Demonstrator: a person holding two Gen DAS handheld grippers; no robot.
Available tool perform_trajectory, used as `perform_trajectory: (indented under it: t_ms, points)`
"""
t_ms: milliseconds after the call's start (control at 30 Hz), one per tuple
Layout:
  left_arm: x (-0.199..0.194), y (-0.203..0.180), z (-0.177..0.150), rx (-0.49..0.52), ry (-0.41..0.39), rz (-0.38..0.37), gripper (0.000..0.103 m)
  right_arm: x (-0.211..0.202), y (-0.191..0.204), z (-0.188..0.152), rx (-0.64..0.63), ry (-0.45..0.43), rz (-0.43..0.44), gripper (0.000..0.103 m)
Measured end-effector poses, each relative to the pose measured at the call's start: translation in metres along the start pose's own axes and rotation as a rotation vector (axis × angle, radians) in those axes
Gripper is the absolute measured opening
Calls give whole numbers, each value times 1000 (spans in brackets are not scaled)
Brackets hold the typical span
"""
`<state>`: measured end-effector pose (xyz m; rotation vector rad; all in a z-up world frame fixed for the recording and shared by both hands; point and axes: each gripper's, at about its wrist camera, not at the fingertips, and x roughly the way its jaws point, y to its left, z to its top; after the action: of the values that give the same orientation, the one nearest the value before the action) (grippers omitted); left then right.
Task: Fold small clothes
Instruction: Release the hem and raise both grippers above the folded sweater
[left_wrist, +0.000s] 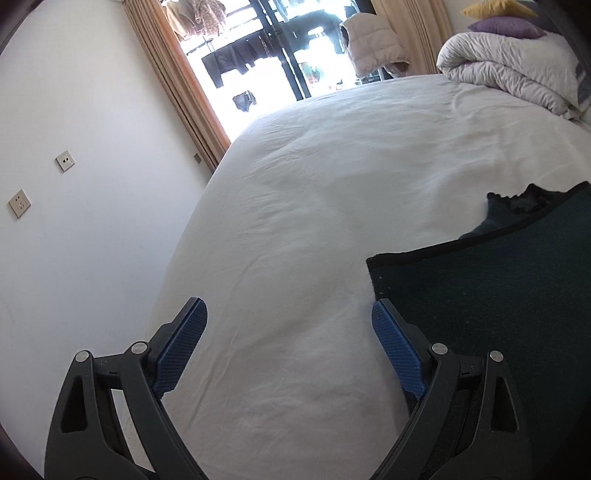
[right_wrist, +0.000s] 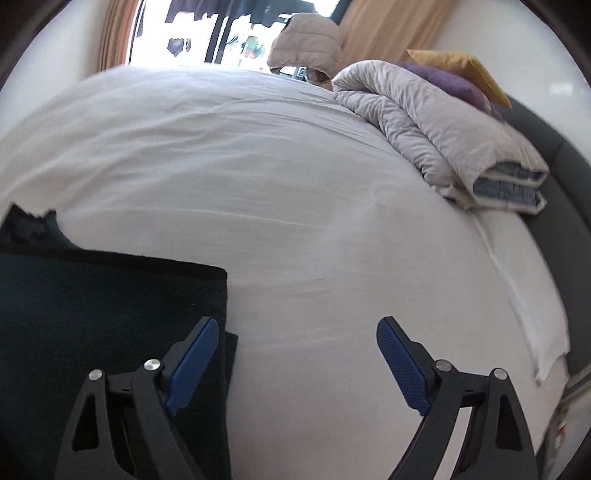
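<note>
A dark green knitted garment lies flat on the white bed sheet, with a folded straight edge and a frilly dark part at its far end. My left gripper is open and empty, just left of the garment's near corner. In the right wrist view the same garment lies at the lower left. My right gripper is open and empty, its left finger over the garment's right edge, its right finger over bare sheet.
A folded grey duvet with purple and yellow pillows sits at the bed's far right. A white wall with sockets is left of the bed. A bright window with curtains is beyond the bed.
</note>
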<state>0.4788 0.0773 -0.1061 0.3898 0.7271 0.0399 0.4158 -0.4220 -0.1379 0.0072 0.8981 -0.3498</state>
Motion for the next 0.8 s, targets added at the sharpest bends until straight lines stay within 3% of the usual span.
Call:
perform_trajectory:
  t_ms: [100, 233, 300, 433, 533, 633, 733, 800]
  points:
    - [-21, -5, -13, -35, -1, -75, 92, -14, -34, -24, 214, 28, 308, 80]
    - [-35, -13, -44, -136, 106, -294, 92, -23, -56, -59, 305, 91, 544, 68]
    - [-42, -14, -61, -196, 129, -372, 92, -31, -58, -75, 291, 100, 573, 66]
    - [-49, -5, -99, -291, 178, -422, 92, -32, -64, -102, 307, 142, 572, 66]
    - [-53, 8, -124, -391, 198, -511, 92, -33, -64, -116, 313, 167, 591, 66]
    - [-60, 6, -129, -389, 190, -532, 92, -36, -55, -124, 284, 184, 596, 63]
    - [-64, -5, -129, -353, 191, -555, 92, -35, -42, -129, 230, 202, 566, 53]
    - [-61, -14, -125, -327, 205, -561, 91, -37, -36, -132, 201, 201, 539, 39]
